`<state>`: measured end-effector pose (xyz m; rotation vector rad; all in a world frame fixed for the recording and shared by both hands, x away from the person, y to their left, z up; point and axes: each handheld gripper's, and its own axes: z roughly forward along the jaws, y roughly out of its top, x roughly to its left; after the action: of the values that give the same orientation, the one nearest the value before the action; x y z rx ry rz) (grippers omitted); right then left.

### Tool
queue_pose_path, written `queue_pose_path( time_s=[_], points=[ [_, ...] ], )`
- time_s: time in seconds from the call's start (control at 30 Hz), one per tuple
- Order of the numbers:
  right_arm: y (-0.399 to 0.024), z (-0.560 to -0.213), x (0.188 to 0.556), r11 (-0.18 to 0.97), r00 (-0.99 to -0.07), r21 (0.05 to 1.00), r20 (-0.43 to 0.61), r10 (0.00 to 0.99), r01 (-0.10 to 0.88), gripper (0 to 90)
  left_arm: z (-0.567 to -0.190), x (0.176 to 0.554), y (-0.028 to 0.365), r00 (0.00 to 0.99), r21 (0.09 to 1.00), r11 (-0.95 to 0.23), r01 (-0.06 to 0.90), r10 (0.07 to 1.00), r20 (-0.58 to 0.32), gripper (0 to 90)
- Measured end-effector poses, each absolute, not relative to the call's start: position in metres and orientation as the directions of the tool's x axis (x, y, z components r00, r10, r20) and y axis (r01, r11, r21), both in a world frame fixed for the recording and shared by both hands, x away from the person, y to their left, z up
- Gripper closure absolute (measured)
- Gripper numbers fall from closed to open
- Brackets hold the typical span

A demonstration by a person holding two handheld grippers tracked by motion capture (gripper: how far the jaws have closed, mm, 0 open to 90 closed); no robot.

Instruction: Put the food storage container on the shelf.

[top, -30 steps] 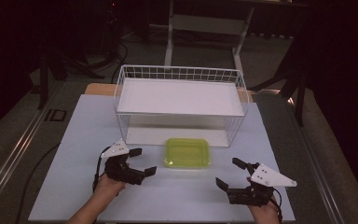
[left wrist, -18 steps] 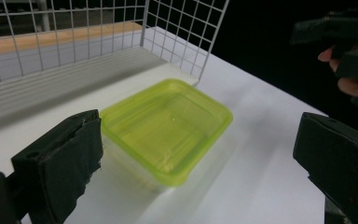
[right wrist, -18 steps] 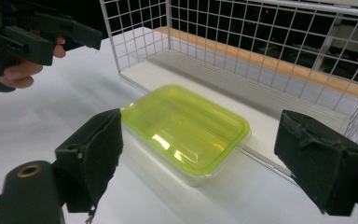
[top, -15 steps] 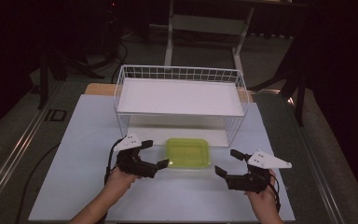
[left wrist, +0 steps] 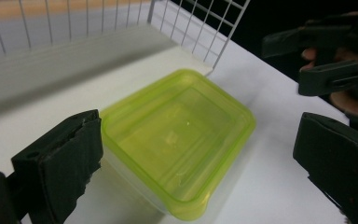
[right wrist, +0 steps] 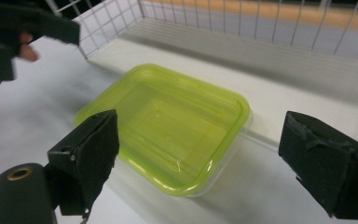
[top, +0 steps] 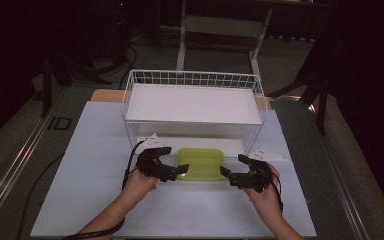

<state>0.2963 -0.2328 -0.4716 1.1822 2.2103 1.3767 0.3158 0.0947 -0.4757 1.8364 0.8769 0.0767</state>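
Held the left tongs (top: pixel 176 163) wide open, with the two black jaws spread far apart at the left end of the green box (top: pixel 201 162). Saw one jaw right by the box's near corner in the left gripper view, too close to tell if touching or not. Held the right tongs (top: pixel 231 165) wide open too, at the right end of the same box. Pinched nothing with either one. Looked along the right tongs (right wrist: pixel 198 140) and found the green box (right wrist: pixel 168 126) sitting between and just past the jaws, with room on both sides. Looked along the left tongs (left wrist: pixel 196 154) and found much the same, with the green box (left wrist: pixel 182 135) low between the jaws. Found the box flat on the white table (top: pixel 95 150), lid on, just in front of the wire basket (top: pixel 192 80). Noticed a white board (top: pixel 192 102) lying inside that basket, with nothing on it. Judged the job as only just started: tongs brought up to the box from both ends, and that was all. Left to do, most likely: squeeze both tongs shut on the box's ends, lift it up level, and carry it off, maybe up into the basket. Could not be sure where it should go.
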Motion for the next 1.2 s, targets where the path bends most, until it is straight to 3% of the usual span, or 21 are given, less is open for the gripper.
queue_pose_path(
  time_s=[0.33, 0.47, 0.53, 0.63, 0.97, 1.03, 1.17, 1.2],
  points=[
    [-0.227, -0.486, 0.320, 0.188, -0.540, 0.744, 0.263, 0.800, 0.641, 13.6, -0.497, 0.335, 0.093, 0.572, 0.719, -0.115, 0.685, 0.696, -0.434, 11.6],
    [-0.225, -0.495, 0.332, 0.142, -0.479, 0.664, 0.357, 0.802, 0.734, 17.8, -0.505, 0.338, 0.093, 0.526, 0.668, -0.067, 0.741, 0.676, -0.515, 26.7],
    [-0.224, -0.498, 0.334, 0.119, -0.460, 0.639, 0.399, 0.793, 0.760, 18.9, -0.510, 0.340, 0.092, 0.505, 0.635, -0.066, 0.770, 0.672, -0.542, 27.1],
    [-0.221, -0.501, 0.335, 0.104, -0.441, 0.615, 0.426, 0.790, 0.781, 23.3, -0.516, 0.338, 0.091, 0.481, 0.621, -0.052, 0.782, 0.683, -0.549, 36.9],
    [-0.218, -0.508, 0.335, 0.063, -0.382, 0.564, 0.467, 0.797, 0.823, 51.1, -0.527, 0.339, 0.090, 0.464, 0.580, -0.056, 0.813, 0.665, -0.585, 59.7],
    [-0.217, -0.509, 0.334, 0.064, -0.380, 0.568, 0.459, 0.803, 0.821, 52.1, -0.527, 0.337, 0.091, 0.469, 0.590, -0.063, 0.805, 0.677, -0.567, 65.4],
    [-0.222, -0.507, 0.333, 0.048, -0.370, 0.567, 0.469, 0.802, 0.822, 63.3, -0.525, 0.334, 0.091, 0.486, 0.602, -0.081, 0.795, 0.678, -0.551, 67.9],
    [-0.222, -0.506, 0.332, 0.076, -0.379, 0.576, 0.426, 0.821, 0.814, 68.3, -0.525, 0.334, 0.090, 0.486, 0.600, -0.086, 0.795, 0.683, -0.546, 68.3]
  ],
)
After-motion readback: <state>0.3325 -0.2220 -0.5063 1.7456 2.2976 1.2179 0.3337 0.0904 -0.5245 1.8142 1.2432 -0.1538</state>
